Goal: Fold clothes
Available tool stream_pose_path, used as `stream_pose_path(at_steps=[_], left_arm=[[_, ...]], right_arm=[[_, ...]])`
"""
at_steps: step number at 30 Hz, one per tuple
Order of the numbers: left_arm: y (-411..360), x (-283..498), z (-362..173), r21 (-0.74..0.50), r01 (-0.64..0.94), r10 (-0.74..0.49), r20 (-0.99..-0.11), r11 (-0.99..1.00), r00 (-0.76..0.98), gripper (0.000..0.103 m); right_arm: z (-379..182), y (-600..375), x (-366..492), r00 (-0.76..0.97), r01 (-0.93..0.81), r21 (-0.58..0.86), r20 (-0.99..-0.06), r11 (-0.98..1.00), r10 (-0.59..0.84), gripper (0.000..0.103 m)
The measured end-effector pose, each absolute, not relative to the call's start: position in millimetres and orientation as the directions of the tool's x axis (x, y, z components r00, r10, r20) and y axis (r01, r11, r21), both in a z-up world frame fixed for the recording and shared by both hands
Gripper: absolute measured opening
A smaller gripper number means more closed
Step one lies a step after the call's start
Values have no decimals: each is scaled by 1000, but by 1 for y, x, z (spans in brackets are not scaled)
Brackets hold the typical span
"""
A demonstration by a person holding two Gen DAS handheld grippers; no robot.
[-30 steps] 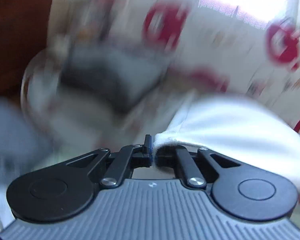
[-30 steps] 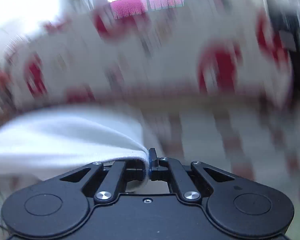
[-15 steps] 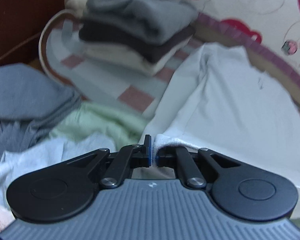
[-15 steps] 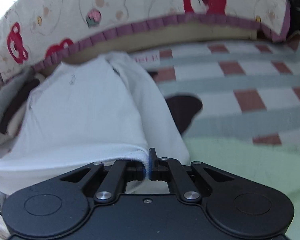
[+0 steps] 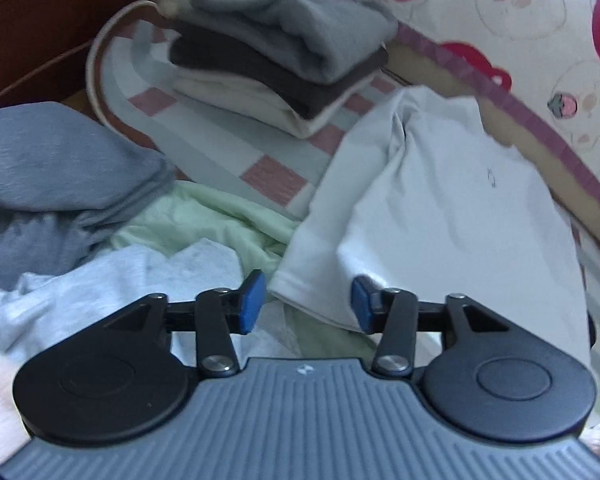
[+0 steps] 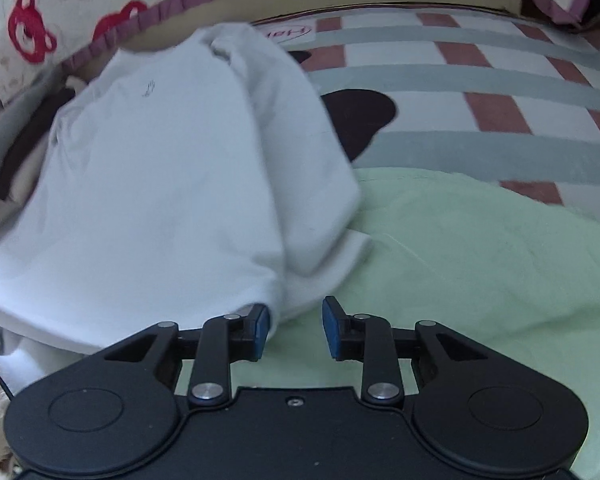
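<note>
- Both tongs have just been opening. The left gripper (image 5: 303, 300) stands with its blue pads apart, the hem corner of the white shirt (image 5: 439, 216) lying loose between them and gripped by neither. The right gripper (image 6: 294, 328) is parted less widely; the shirt's other near corner brushes its left pad, but nothing is pinched.
- That white shirt lies spread just ahead of both grippers, its near hem on the pale green cloth (image 6: 479, 260) and its far end up against the bear-print cushion (image 5: 539, 40) at the back.
- I judge it light, soft and limp: it will sag and crease wherever it is not supported, and will not slip easily on the fabric below. The stitched hem corners and the side edges look like the firmest places to take hold for the next fold.
- Left of it sits a heap of unfolded things: a light grey garment (image 5: 120, 280) and a darker grey one (image 5: 60, 160), close enough to snag a sweeping fold.
- Farther off, a stack of folded clothes (image 5: 284, 52) rests on the checked mat (image 6: 499, 80).
- A dark patch (image 6: 359, 116) shows on the mat beside the shirt; blur leaves me unsure whether it is print or cloth.
</note>
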State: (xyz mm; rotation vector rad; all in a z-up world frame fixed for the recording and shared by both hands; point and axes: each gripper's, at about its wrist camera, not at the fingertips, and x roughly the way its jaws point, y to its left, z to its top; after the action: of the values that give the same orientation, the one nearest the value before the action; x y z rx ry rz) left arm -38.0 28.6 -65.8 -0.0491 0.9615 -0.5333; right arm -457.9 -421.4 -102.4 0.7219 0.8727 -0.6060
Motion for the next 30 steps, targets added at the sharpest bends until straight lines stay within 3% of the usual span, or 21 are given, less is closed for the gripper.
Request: stream_pose_path(at_steps=[3,6,12,18,21,22,23,24,26,30], left_arm=[[24,-46,-60,-267,400,-445,-768,877,461,50],[-7,-48,-59,-267,472,-486,-758,840,436,50],[-104,-50,-55,-347,608,-625,-708,714,330,52],[-220,-70,-87,-359,699,-637,-750,619,178,52],[-263,-84,-99,-380,704,-652,-742,600,156,52],[-276,-87,-102,-387,704,-662,-733,595,156,53],[-287,-90,-105,-388,707,-666,-730,591,155,54],[-300,-92,-107,-389,715,-671,-726,581,150,54],[-326,-99,-108,-359,769,-682,-720,528,132,54],[-367,-106,-103,-244,848,-695,-695,470,185,58]], right_arm=[[-98,-432,-483,599,726,432,-780,536,-183,34],[-97,-450,-490,626,745,484,-744,459,-232,41],[-109,-477,-479,628,762,509,-730,400,-269,47],[-150,-498,-465,626,772,551,-746,319,-228,47],[-162,-503,-444,641,751,544,-737,374,-215,47],[-163,-504,-435,643,742,524,-733,418,-222,44],[-164,-505,-426,645,731,502,-729,462,-228,12],[-161,-507,-417,622,741,450,-739,499,-257,4],[-151,-518,-400,568,769,339,-752,542,-335,3],[-103,-584,-389,525,800,202,-692,565,-495,3]])
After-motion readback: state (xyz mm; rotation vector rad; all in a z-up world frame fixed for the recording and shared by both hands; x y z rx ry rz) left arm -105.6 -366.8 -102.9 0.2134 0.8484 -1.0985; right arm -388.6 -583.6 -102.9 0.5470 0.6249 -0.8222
